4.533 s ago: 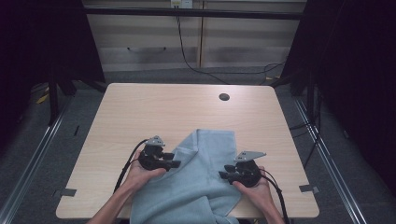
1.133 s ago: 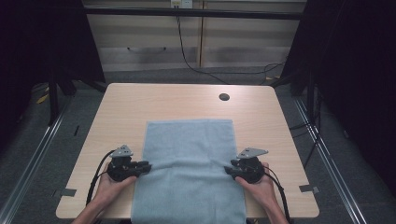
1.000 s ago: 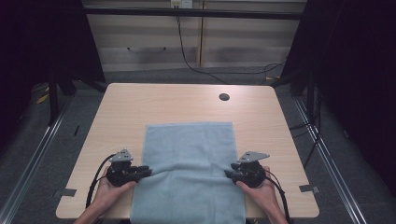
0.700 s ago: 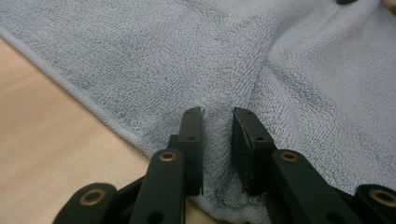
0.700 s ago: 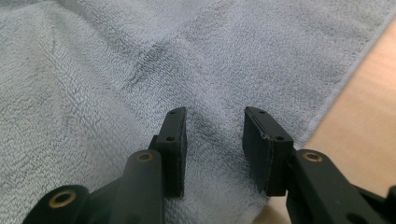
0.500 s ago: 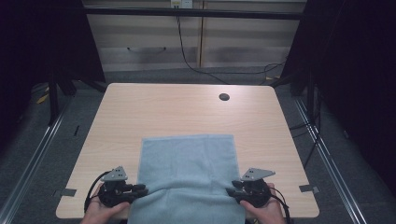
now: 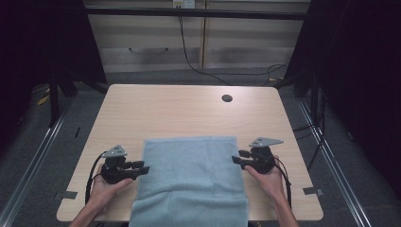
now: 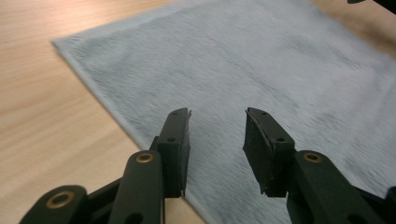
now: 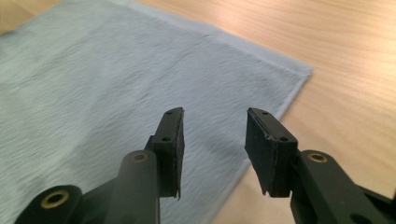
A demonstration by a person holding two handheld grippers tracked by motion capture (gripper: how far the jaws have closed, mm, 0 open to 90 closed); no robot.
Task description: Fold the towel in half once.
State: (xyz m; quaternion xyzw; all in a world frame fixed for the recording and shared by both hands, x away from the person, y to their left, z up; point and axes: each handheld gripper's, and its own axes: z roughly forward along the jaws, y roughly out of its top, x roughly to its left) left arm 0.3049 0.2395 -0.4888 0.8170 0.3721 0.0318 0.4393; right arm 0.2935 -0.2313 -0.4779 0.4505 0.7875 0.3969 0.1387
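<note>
Even overhead light on table [image 7: 189, 113], dark surrounds; slight motion blur in gripper views.

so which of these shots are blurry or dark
High view: table evenly lit, surroundings black, slightly soft. Left gripper view: towel nap smeared by motion blur, jaws sharp. Right gripper view: towel softly blurred at far left, wood grain clearer.

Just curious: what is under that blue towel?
The towel lies flat on the wooden table, and its near edge hangs over the table's front. No bump shows in it, but whatever lies beneath is covered.
</note>
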